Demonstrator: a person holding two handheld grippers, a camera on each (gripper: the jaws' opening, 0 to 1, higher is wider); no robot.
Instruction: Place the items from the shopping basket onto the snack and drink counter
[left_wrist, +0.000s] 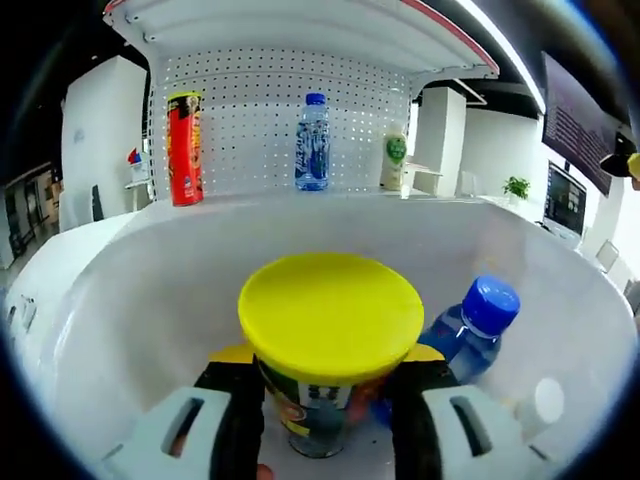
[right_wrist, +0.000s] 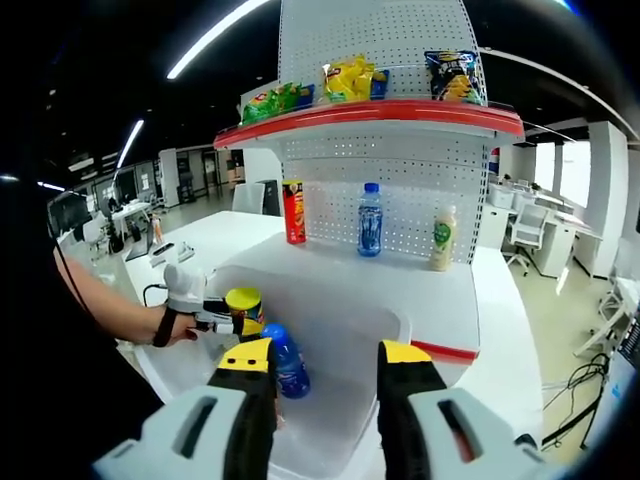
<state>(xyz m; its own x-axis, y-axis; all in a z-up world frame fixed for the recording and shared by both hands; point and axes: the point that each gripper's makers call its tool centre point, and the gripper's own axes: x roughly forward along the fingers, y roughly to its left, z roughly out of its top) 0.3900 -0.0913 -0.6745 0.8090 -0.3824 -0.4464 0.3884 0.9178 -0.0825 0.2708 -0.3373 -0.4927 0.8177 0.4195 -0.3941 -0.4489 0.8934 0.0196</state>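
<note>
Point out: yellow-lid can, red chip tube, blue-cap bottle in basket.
yellow-lid can (left_wrist: 330, 315), left gripper view, lid top.
red chip tube (left_wrist: 185, 148), left gripper view, mid body.
blue-cap bottle (left_wrist: 491, 303), left gripper view, cap.

Two views, one shelf wall ahead.
The left gripper view sits low and close inside the white basket (left_wrist: 90, 290), facing the pegboard shelf (left_wrist: 290, 120); the right gripper view hangs back and higher, sharing the red can (right_wrist: 294, 211), water bottle (right_wrist: 370, 220) and basket.
</note>
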